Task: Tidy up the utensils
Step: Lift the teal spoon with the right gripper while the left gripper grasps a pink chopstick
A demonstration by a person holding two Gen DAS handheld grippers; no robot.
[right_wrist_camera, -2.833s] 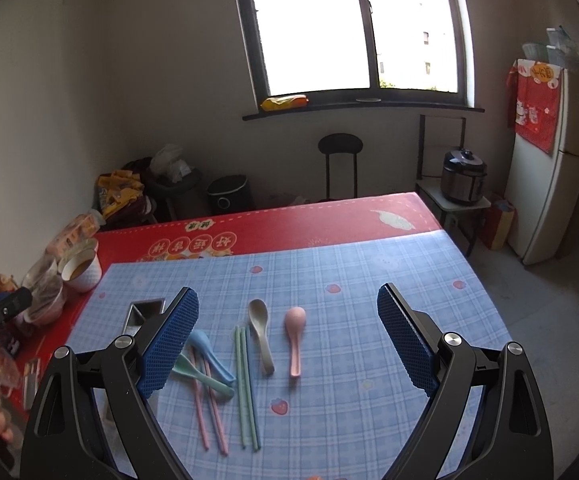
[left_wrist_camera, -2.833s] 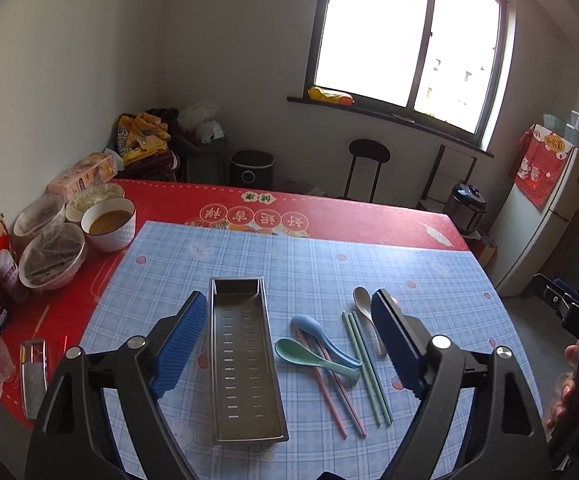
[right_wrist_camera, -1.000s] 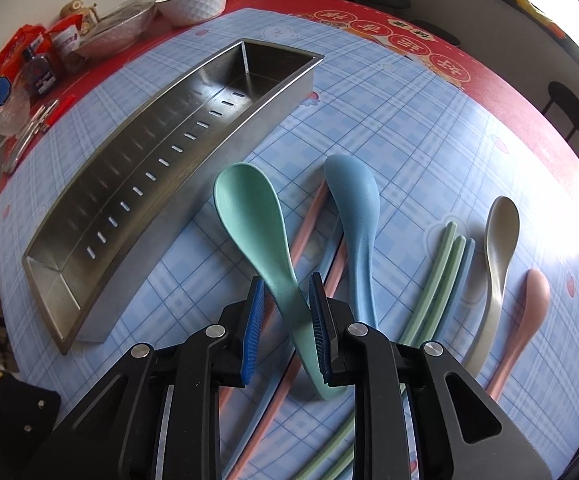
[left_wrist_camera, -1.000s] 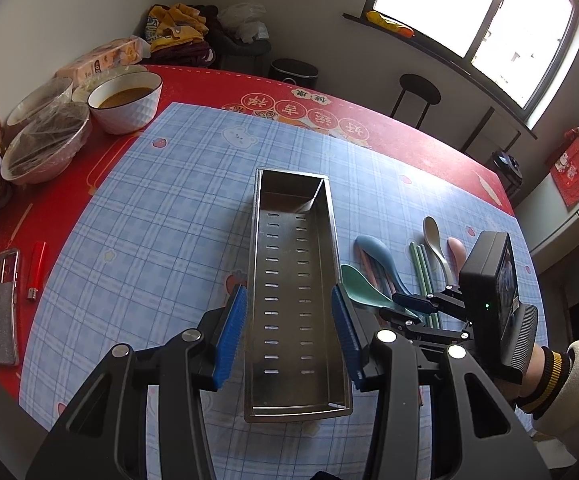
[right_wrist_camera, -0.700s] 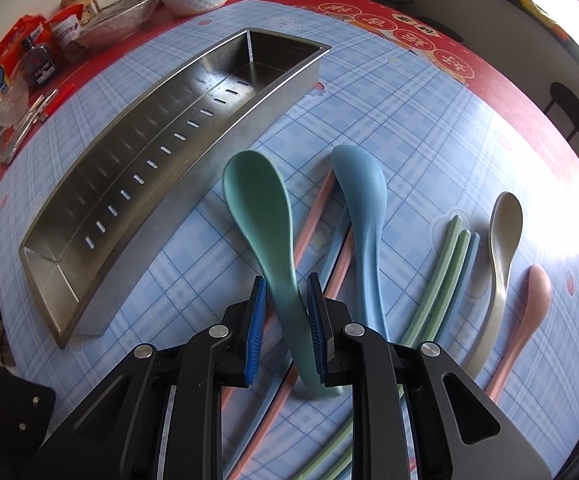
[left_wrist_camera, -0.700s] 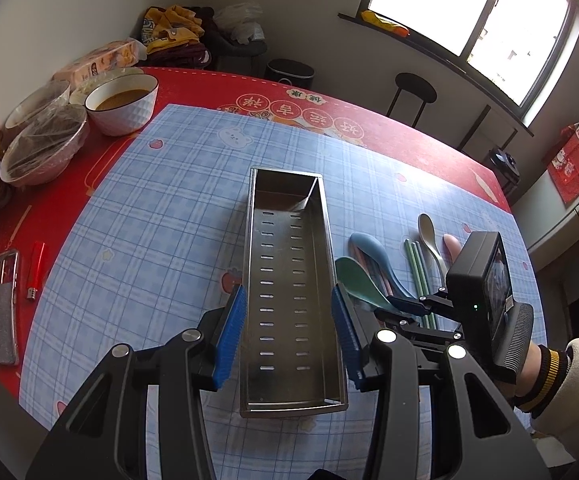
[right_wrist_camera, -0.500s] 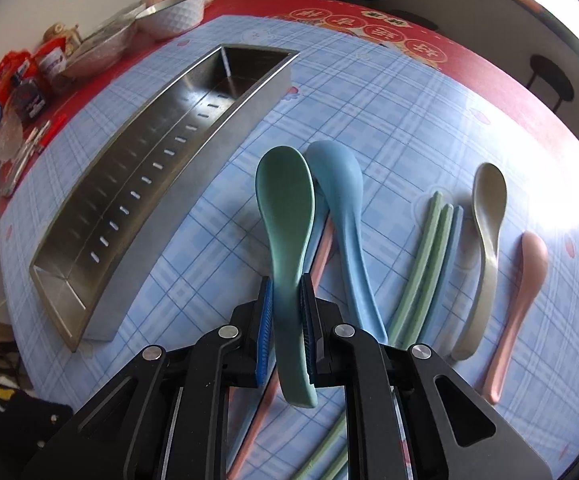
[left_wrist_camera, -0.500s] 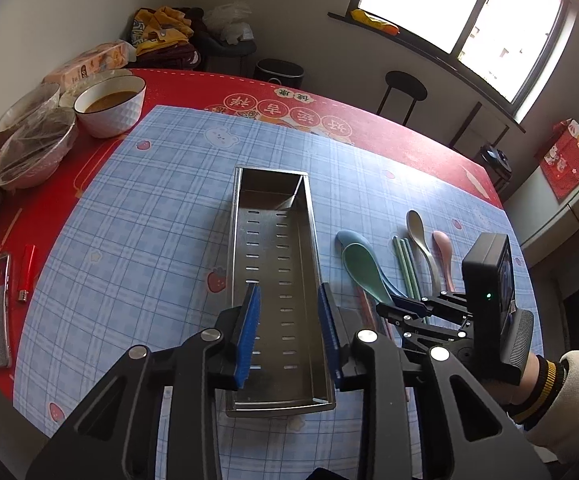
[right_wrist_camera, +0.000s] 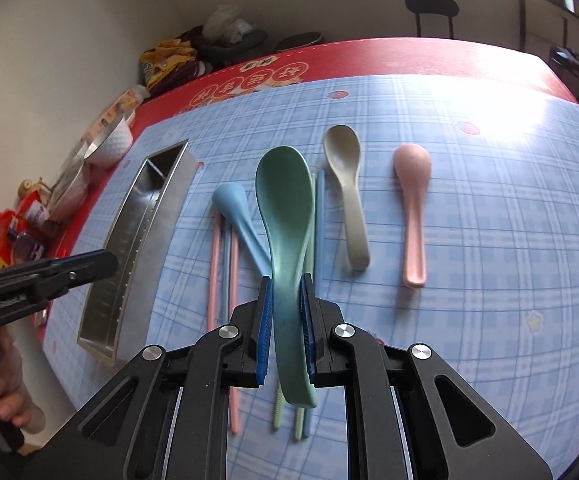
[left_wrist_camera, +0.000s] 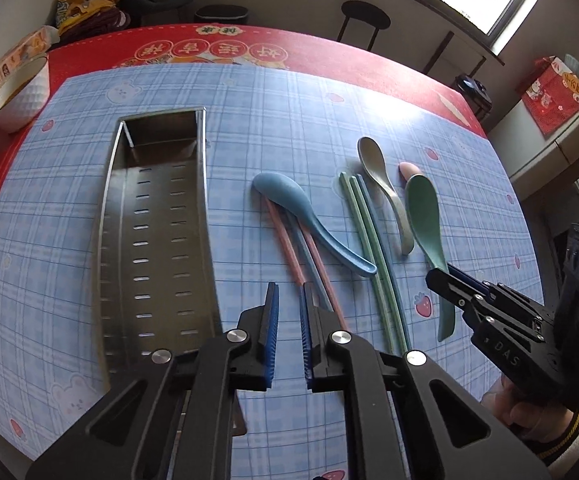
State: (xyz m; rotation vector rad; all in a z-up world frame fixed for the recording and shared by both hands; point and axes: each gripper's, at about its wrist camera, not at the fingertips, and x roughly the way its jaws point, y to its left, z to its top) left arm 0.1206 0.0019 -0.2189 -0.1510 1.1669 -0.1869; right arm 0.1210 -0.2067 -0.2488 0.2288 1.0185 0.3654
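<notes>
Most of the pink spoon (left_wrist_camera: 408, 168) is tucked behind the green spoon (left_wrist_camera: 425, 216) in the left wrist view, only the bowl tip peeks out. The near ends of the pink chopsticks (left_wrist_camera: 289, 248) vanish behind the left gripper (left_wrist_camera: 288, 336). The white bowl (left_wrist_camera: 17, 96) left of the steel tray (left_wrist_camera: 153, 240) gets chopped by the frame edge. Labels on the packets (right_wrist_camera: 13, 232) past the tray are too small to read.

Teal green spoon (right_wrist_camera: 285, 216) between right gripper's (right_wrist_camera: 286, 312) blue pads; blue spoon (right_wrist_camera: 237, 220) and pink chopsticks (right_wrist_camera: 213, 276) left of it, beige spoon (right_wrist_camera: 347, 196) and pink spoon (right_wrist_camera: 413, 208) right. Silver slotted tray (left_wrist_camera: 157, 240) left of left gripper (left_wrist_camera: 288, 332), on blue plaid mat (left_wrist_camera: 273, 120) over red table (left_wrist_camera: 329, 56).
</notes>
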